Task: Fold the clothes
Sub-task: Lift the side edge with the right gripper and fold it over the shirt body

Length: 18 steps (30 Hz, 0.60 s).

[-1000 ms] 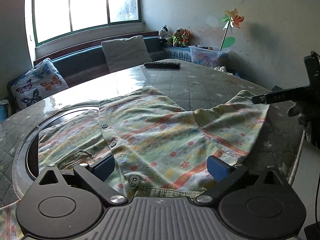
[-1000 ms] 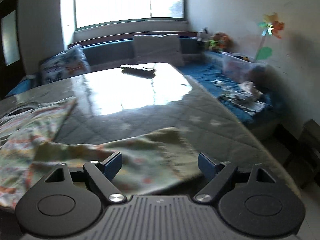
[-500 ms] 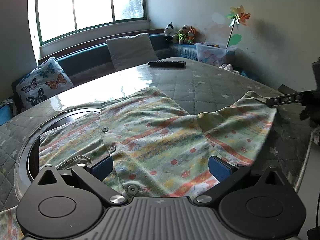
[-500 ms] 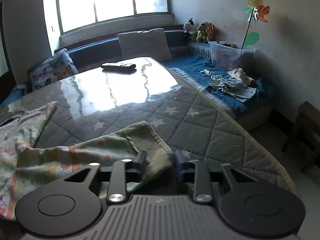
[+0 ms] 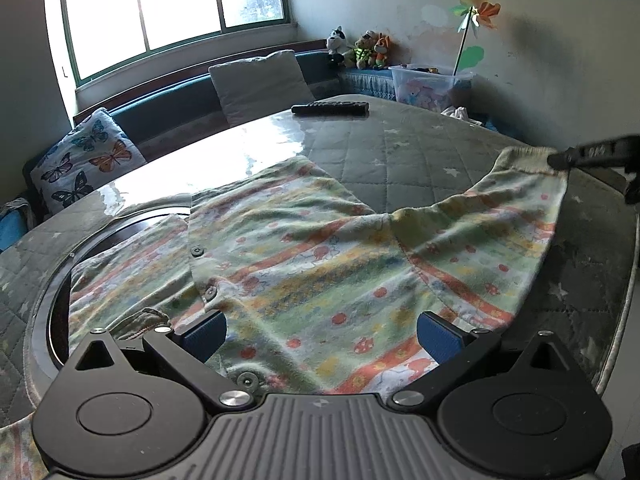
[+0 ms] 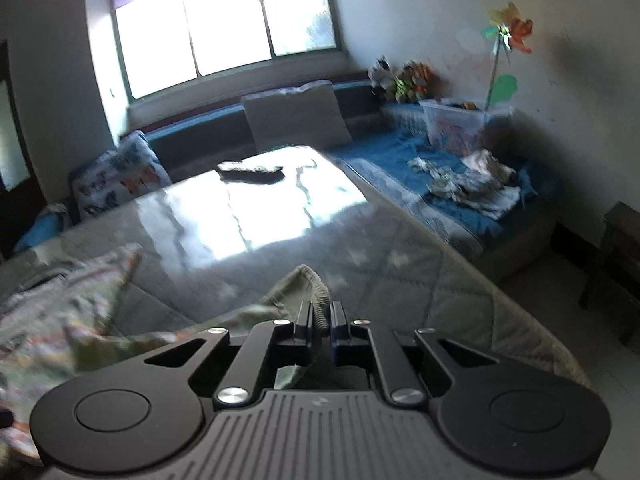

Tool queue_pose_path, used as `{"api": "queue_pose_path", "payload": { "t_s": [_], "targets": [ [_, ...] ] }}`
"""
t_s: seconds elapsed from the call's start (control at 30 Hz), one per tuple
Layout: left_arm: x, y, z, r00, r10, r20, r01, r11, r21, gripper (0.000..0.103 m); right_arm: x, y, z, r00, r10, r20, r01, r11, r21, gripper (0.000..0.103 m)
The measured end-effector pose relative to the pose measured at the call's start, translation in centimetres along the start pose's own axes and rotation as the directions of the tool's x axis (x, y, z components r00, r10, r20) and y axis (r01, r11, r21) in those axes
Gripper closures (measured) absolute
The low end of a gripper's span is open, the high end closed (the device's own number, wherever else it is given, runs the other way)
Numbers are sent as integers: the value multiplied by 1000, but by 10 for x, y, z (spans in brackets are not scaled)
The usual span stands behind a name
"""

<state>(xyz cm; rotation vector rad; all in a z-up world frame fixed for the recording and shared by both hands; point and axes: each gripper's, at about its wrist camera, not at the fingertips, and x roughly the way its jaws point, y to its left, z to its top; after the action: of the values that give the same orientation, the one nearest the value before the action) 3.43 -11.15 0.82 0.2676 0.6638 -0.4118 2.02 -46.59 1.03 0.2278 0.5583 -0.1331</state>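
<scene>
A pale green striped baby garment with snap buttons lies spread on the quilted table. My left gripper is open, its blue pads just above the garment's near hem. My right gripper is shut on the garment's sleeve cuff and holds it lifted off the table. In the left wrist view the right gripper shows at the far right, pinching the raised cuff.
A black remote lies at the table's far side. A round dark opening in the table sits under the garment's left part. A bench with cushions, a plastic box and loose clothes lies beyond.
My right gripper closed on the sleeve cuff and raised it off the table. The left gripper stayed open over the hem, moving slightly.
</scene>
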Motion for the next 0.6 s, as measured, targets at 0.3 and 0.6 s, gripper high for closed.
{"api": "queue_pose_path", "payload": {
  "t_s": [0.3,0.6],
  "targets": [
    [-14,20,-10,999,38,21,-36,997,-69,0,-43,59,38,969,225,99,-217,972,-86,96],
    [-41,59,-33,993,113,40,-105,981,-166,0,-51,168,42,881,468,63,-438,860,-260,96]
  ]
}}
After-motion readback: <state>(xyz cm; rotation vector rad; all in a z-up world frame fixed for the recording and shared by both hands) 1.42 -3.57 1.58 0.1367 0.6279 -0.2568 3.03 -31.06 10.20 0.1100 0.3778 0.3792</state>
